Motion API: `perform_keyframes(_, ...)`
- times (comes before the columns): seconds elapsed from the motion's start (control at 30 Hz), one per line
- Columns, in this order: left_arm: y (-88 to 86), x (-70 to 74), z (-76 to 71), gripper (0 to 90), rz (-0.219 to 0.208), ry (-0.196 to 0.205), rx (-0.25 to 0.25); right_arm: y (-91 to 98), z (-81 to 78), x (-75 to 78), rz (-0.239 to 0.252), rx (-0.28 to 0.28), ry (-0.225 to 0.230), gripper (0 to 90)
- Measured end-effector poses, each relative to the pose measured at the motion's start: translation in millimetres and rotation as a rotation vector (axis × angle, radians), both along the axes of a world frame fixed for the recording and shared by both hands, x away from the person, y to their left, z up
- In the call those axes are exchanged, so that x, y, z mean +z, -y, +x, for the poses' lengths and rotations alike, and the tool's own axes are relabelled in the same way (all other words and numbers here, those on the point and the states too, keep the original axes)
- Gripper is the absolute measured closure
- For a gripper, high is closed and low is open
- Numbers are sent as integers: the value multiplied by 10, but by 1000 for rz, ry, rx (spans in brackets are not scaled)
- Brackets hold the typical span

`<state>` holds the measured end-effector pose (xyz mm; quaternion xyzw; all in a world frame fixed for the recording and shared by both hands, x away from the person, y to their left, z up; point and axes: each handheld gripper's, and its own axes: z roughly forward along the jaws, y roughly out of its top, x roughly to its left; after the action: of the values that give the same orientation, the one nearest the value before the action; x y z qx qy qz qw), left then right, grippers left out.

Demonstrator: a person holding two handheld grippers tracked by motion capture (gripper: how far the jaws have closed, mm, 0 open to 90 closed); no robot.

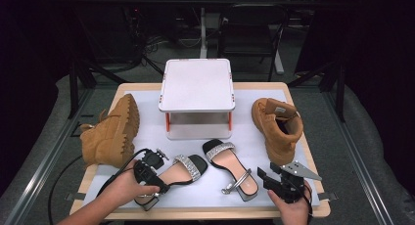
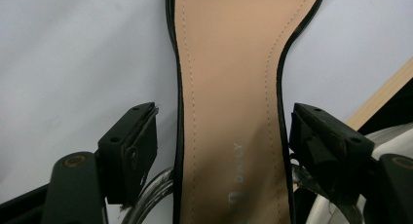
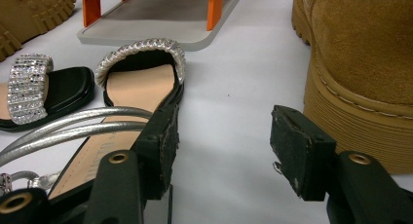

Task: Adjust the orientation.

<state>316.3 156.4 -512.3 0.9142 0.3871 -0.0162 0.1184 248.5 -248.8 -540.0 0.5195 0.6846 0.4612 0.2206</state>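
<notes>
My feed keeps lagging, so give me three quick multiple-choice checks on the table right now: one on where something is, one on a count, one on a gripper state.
1. Where is the white stand?
A. at the near edge, by the hands
B. at the middle back, between the two boots
C. off the table

2. How many sandals lie on the mat?
A. one
B. two
C. four

3. How does the left gripper stand over the left sandal?
A. shut beside it
B. open, one jaw on each side of the sole
C. far from it

Answers:
1 B, the high view shows it between the left boot and the right boot.
2 B, the left sandal and the right sandal lie side by side.
3 B, the left gripper view shows gaps between both jaws and the sole.
</notes>
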Motion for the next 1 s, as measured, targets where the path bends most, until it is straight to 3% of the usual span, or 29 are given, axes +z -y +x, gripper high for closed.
perform_keyframes(0.13,46,-43,20,341,40,-15,-20,-3,4,-3,1,1,0,434)
perform_keyframes(0.23,76,-55,40,410,33,-37,-22,-2,0,2,-1,2,1,434)
perform_keyframes(0.37,101,-52,67,423,53,-59,-5,2,2,0,-1,1,-1,434)
perform_keyframes(0.5,95,-50,59,427,44,-55,3,3,-1,2,-1,2,1,434)
perform_keyframes(0.7,33,-33,74,431,28,1,39,3,2,0,-2,1,-2,434)
perform_keyframes(1.0,-110,-18,200,432,15,-3,127,-3,7,-4,3,0,-1,434)
